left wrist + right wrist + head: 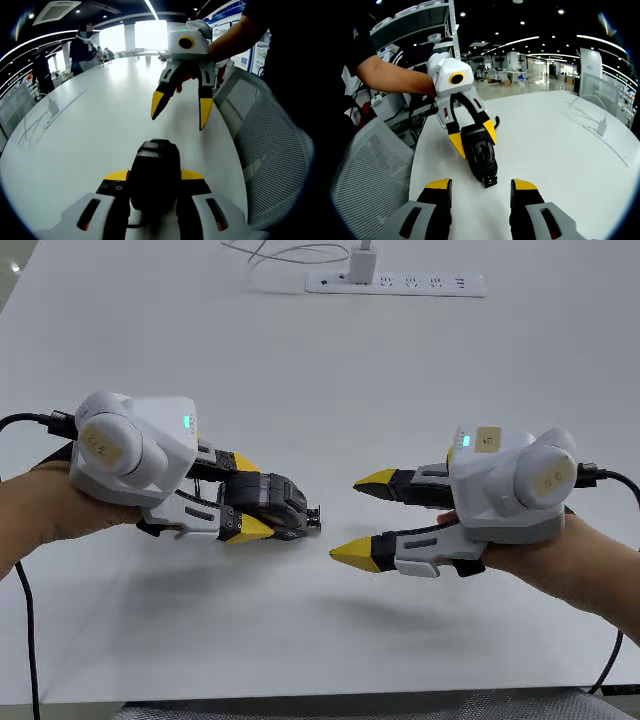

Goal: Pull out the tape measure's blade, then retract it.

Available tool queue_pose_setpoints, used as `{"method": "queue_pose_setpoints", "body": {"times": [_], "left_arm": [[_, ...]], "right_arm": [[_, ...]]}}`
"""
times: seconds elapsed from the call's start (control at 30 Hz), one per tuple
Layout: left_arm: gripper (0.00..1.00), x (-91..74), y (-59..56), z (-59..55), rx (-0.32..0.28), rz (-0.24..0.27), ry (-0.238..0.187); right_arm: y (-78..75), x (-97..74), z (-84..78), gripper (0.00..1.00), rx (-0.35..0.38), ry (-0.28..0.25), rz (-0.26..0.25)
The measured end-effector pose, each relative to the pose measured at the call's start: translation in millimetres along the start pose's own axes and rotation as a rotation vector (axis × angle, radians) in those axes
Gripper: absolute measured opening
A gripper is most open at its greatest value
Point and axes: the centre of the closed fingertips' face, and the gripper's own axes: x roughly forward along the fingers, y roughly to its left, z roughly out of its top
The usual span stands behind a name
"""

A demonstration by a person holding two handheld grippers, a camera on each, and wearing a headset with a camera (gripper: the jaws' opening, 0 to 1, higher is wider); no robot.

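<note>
on white table [330, 370], office | left gripper [254, 497] clamps tape measure [285, 502] | right gripper [345, 520] agape

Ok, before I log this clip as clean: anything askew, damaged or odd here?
Nothing stands out. The tape measure sits gripped in the left tongs at the white table, blade not extended; the right tongs are open, facing it, apart.

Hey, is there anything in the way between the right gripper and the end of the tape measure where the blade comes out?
Nothing visible. The right gripper, jaws open, faces the tape measure, which the left gripper holds. The gap between them is bare table.
</note>
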Motion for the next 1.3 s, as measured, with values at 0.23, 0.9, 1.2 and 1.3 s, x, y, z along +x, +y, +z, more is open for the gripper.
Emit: {"method": "queue_pose_setpoints", "body": {"times": [0.23, 0.9, 1.2, 1.3], "left_arm": [[0.30, 0.0, 0.1, -0.4, 0.008, -0.004, 0.007], [0.30, 0.0, -1.0, -1.1, 0.025, -0.010, 0.024], [0.30, 0.2, -1.3, -1.0, 0.030, -0.011, 0.028], [0.30, 0.4, -1.4, -1.2, 0.031, -0.011, 0.030]], "right_arm": [[-1.4, 14.3, -8.4, 0.38, -0.066, 0.060, 0.033], [-8.2, 45.2, -19.6, 0.26, -0.210, 0.168, 0.103], [-8.0, 49.5, -21.9, 0.18, -0.256, 0.202, 0.123], [-8.7, 49.9, -22.6, 0.18, -0.271, 0.208, 0.122]]}}
